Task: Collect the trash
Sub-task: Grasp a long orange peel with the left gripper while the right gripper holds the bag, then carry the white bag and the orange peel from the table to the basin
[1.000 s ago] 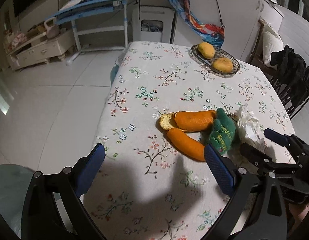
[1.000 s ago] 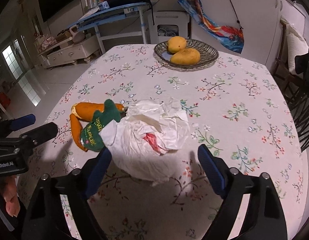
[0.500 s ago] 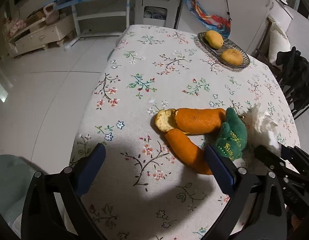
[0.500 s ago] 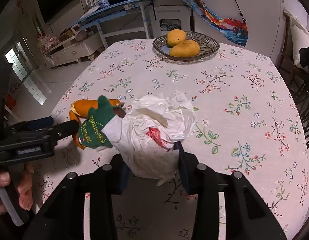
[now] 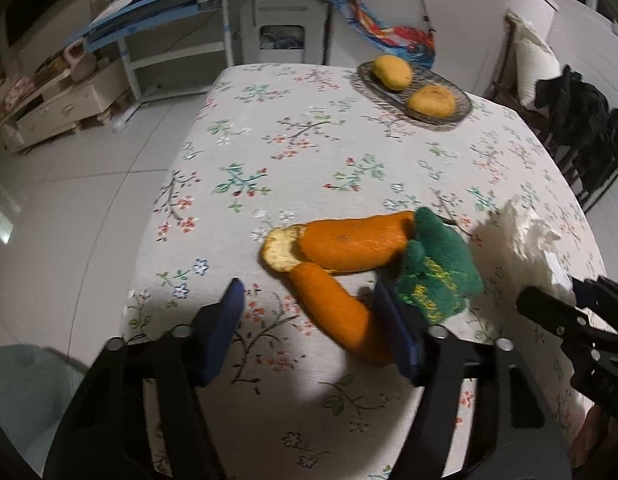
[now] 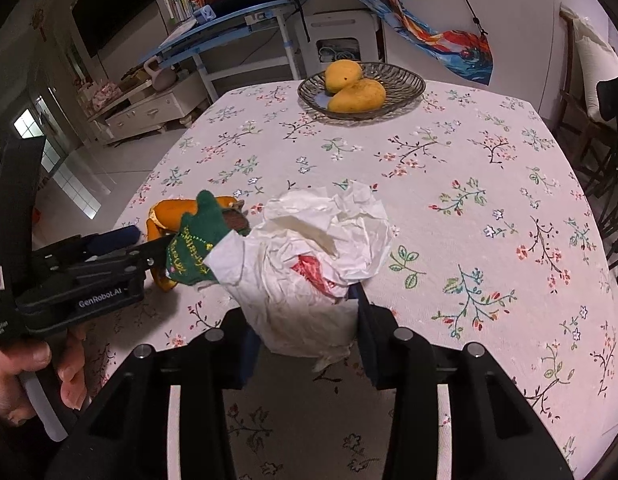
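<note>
Floral tablecloth (image 6: 469,200), mango bowl (image 6: 405,80) at far end; right gripper (image 6: 305,324) pinches paper wad (image 6: 309,248); left gripper (image 5: 313,328) spread around orange peel (image 5: 333,312), green mitten (image 5: 437,272) beside.

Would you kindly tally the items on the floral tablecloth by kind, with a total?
Mangoes: 2
Wire fruit basket: 1
Orange peel strips: 2
Green knitted item: 1
Crumpled white tissue wad: 1
Total: 7

2 mangoes (image 6: 355,96) in wire basket (image 6: 409,84).
</note>
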{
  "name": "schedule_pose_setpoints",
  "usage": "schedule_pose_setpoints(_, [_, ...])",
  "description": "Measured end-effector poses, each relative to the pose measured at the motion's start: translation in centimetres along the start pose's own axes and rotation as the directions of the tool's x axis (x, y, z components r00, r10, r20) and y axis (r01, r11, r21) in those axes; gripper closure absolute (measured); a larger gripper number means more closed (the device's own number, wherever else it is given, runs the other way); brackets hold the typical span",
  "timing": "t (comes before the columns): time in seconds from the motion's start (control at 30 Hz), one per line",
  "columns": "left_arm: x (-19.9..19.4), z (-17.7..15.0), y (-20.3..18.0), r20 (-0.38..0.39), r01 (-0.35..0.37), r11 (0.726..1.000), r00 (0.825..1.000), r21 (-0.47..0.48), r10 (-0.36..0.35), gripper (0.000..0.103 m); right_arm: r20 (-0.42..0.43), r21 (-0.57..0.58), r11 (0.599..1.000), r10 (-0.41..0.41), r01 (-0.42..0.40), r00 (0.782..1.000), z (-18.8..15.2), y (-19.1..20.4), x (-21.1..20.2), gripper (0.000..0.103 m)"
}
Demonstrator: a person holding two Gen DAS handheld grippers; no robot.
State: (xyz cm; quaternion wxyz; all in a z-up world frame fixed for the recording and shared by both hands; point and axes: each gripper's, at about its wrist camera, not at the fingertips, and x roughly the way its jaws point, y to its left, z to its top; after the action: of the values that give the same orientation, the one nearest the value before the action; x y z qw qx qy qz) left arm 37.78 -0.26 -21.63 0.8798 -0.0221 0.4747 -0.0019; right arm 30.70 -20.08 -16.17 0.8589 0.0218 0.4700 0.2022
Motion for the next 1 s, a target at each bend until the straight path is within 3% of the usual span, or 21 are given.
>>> schedule_pose_setpoints(0.13, [-0.3, -0.2, -0.5, -0.003, 0.052, 0.997, 0.999, 0.057, -0.052, 0.064, -0.001, -0.016, 1.0, 0.004, -0.004, 1.0, -0.1, 0.4, -0.2, 0.061])
schedule_pose_setpoints(0.4, [-1.2, -1.1, -0.1, -0.06, 0.165, 0.976, 0.986, 0.141, -0.158, 0.085, -0.017, -0.026, 1.0, -0.012, 0.011, 1.0, -0.9, -0.3, -0.6, 0.061])
schedule_pose_setpoints(0.63, [-1.6, -1.7, -0.2, -0.078, 0.161, 0.969, 0.986, 0.189, -0.148, 0.085, -0.039, -0.005, 1.0, -0.014, 0.014, 0.999, -1.7, -1.1, -0.6, 0.058])
schedule_pose_setpoints(1.0, [-1.4, -1.6, -1.1, -0.05, 0.082, 0.969, 0.996, 0.233, -0.072, 0.082, -0.018, -0.003, 1.0, -0.025, 0.025, 1.0, -1.5, -0.7, -0.1, 0.045])
